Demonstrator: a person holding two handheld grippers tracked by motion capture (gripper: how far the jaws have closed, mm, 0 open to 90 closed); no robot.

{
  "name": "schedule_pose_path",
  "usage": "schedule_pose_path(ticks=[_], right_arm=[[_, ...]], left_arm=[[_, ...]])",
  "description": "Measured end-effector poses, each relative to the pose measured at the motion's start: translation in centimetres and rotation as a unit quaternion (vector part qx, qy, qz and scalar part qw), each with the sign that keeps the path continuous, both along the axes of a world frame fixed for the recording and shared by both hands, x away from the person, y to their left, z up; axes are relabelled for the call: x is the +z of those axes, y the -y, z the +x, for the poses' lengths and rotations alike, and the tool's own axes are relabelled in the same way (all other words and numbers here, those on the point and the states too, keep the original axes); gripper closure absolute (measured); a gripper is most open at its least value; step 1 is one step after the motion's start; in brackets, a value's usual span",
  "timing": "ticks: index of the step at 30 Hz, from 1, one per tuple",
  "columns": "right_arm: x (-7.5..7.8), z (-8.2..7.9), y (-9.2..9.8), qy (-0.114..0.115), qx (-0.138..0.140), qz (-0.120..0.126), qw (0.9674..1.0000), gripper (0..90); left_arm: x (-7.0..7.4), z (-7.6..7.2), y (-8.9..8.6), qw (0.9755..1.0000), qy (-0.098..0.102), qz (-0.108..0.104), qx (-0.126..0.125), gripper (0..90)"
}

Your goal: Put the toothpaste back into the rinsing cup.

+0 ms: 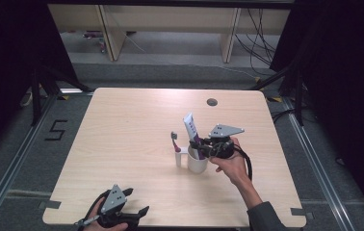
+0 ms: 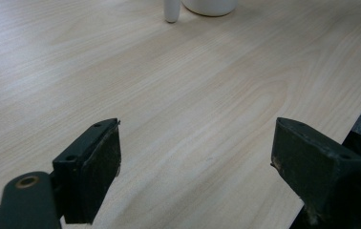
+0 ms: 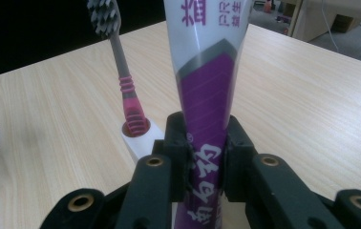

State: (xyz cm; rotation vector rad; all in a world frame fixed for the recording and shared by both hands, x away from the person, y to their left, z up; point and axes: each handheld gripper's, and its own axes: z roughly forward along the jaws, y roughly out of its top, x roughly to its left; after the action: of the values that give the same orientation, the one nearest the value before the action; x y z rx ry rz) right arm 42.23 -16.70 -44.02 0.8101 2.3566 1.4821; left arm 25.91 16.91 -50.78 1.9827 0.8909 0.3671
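High view: a white cup point(image 1: 197, 162) stands on the pale wooden desk point(image 1: 122, 144), a little right of the desk's middle, and serves here as the landmark. Rising out of the cup is a purple and white toothpaste tube point(image 1: 191, 132), upright and leaning slightly away from the person. Touching the cup's left side is a small white holder point(image 1: 179, 156) with a pink-handled toothbrush point(image 1: 174, 141) standing in it, bristles up. The right hand-held gripper point(image 1: 200, 146) sits just right of the cup at its rim, and the right gripper view shows its two black jaws pressed against both sides of the tube point(image 3: 205, 119), clamping it low down. The left hand-held gripper point(image 1: 134, 202) rests well to the cup's near left, at the desk's front edge, with its jaws spread wide and nothing between them.
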Motion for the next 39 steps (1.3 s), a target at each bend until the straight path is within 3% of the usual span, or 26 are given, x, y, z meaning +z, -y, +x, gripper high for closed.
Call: schedule_pose_path(ticks=[14,15,18,19,24,25,28,29,31,35,39], right_arm=[[0.0,-0.1,-0.1,-0.005,-0.003,-0.023,0.9997,76.6],[0.0,-0.3,-0.2,-0.015,-0.01,-0.022,0.9996,76.6],[-0.1,-0.1,-0.3,-0.009,0.003,-0.033,0.9994,76.5],[-0.2,0.0,-0.3,-0.005,0.007,-0.038,0.9992,76.5],[-0.2,-0.2,-0.5,-0.021,-0.003,-0.041,0.999,76.4],[-0.2,-0.1,-0.4,-0.015,-0.001,-0.043,0.999,76.3],[-0.2,0.0,-0.4,-0.026,0.012,-0.043,0.9987,76.2],[-0.1,-0.2,-0.4,-0.034,0.0,-0.046,0.9983,76.2],[-0.3,-0.1,-0.4,-0.027,0.008,-0.052,0.9983,76.1],[-0.7,-0.2,-0.3,-0.034,0.01,-0.071,0.9969,75.9],[-1.1,-0.4,-0.3,-0.041,0.013,-0.07,0.9967,75.9]], left_arm=[[0.0,0.0,0.0,1.0,0.0,0.001,-0.002,16.6],[0.0,0.0,0.0,1.0,-0.001,0.001,-0.002,16.6],[0.0,0.0,-0.1,0.9999,0.0,0.009,-0.007,16.6],[0.0,0.0,0.1,1.0,0.0,0.001,-0.002,16.6],[0.0,0.0,0.0,1.0,-0.002,0.002,-0.003,16.6],[0.0,0.0,0.0,1.0,-0.002,0.002,-0.003,16.6],[-0.2,0.0,0.1,1.0,-0.001,-0.004,-0.001,16.5],[-0.2,0.0,0.1,1.0,-0.001,-0.004,-0.001,16.6],[-0.2,0.0,0.1,1.0,-0.001,-0.004,-0.001,16.6],[-0.1,0.0,0.1,1.0,-0.002,-0.002,0.0,16.6],[-0.2,0.0,0.1,1.0,-0.001,0.002,-0.003,16.5]])
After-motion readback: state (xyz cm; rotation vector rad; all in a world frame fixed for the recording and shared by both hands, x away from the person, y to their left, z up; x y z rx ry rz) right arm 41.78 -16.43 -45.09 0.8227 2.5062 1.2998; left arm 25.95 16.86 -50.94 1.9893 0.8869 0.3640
